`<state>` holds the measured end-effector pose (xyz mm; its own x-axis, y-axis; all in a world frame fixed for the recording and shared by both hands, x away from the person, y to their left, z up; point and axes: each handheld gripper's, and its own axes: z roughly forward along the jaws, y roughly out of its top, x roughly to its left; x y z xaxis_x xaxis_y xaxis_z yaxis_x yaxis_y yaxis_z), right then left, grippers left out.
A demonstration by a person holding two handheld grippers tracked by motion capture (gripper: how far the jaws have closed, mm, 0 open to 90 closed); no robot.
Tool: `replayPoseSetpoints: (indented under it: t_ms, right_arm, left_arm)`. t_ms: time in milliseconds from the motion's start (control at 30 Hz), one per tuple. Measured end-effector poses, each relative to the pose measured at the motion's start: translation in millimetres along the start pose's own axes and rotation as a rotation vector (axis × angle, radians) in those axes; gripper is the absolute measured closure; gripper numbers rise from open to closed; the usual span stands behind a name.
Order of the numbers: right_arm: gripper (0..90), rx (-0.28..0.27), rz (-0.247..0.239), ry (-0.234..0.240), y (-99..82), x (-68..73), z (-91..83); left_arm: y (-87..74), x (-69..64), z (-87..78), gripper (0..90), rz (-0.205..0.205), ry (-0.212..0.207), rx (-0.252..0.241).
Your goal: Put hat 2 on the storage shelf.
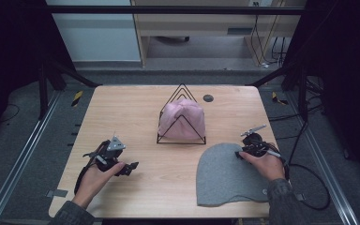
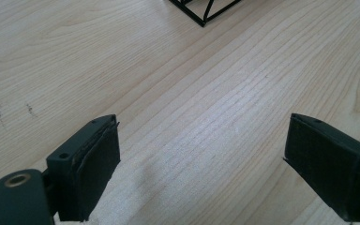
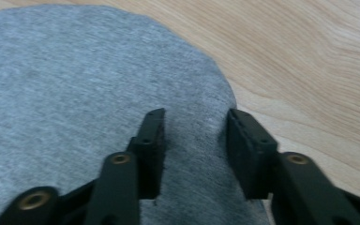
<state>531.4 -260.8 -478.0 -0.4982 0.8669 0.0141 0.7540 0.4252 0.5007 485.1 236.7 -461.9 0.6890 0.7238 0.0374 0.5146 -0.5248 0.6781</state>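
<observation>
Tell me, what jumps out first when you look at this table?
A pink hat sits on a black wire pyramid stand in the table's middle. Near the front right lies a flat grey hat, with the right gripper down on its edge, fabric between its jaws. The left gripper waits open over bare wood.

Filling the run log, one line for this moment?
left claw: open, over bare table | right claw: on grey hat, no clear grip | pink hat: in wire stand

Grey hat [image 1: 227, 176], plain, on light wood-grain table [image 1: 136, 108]. Behind the grey hat: pink hat [image 1: 183, 121] inside black wire stand [image 1: 182, 91]. Grippers black.
</observation>
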Motion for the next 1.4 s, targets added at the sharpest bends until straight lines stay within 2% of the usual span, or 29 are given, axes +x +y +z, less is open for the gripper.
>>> replayPoseSetpoints:
  t_ms: [200, 300, 533, 633, 800, 900, 933, 967, 1100, 1267, 1400]
  right_arm:
    - [80.3, -0.003, -0.023, 0.043, -0.7, 3.6, -0.8]
    - [84.7, -0.011, -0.035, 0.052, -1.4, 6.6, -1.5]
    - [85.6, -0.050, -0.041, 0.087, 0.1, 13.6, -13.8]
    - [85.8, -0.110, -0.071, 0.119, 2.4, 21.3, -27.1]
    - [85.9, -0.198, -0.131, 0.147, 8.9, 36.8, -51.8]
    - [85.9, -0.255, -0.172, 0.164, 14.4, 47.8, -69.0]
    - [85.9, -0.277, -0.186, 0.172, 16.5, 52.8, -75.6]
    - [85.9, -0.294, -0.196, 0.179, 18.1, 57.2, -80.1]
    - [85.9, -0.343, -0.230, 0.209, 24.8, 72.0, -91.8]
    - [86.0, -0.370, -0.287, 0.230, 36.4, 91.0, -100.9]
    - [86.0, -0.398, -0.313, 0.248, 45.5, 101.2, -105.8]
  left_arm:
    - [-0.2, 0.0, 0.7, 10.1, 0.001, -0.003, 0.005]
    - [-0.4, -0.2, 1.4, 10.1, 0.000, -0.004, 0.009]
    - [-1.0, -0.5, 2.7, 10.1, -0.001, -0.020, 0.017]
    - [-1.5, -0.7, 4.1, 10.0, -0.002, -0.029, 0.022]
    - [-2.4, -2.0, 6.8, 9.4, -0.003, -0.056, 0.031]
    - [-2.0, -2.7, 7.1, 9.0, -0.013, -0.090, 0.021]
    - [-2.0, -2.7, 7.1, 8.9, -0.013, -0.090, 0.021]
    - [-2.2, -2.9, 8.0, 8.8, -0.011, -0.111, 0.021]
    - [-2.4, -4.5, 9.7, 8.7, -0.006, -0.128, 0.026]
    - [-2.4, -5.6, 10.1, 8.7, -0.001, -0.137, 0.026]
    - [-2.5, -6.0, 10.4, 8.7, 0.002, -0.144, 0.025]
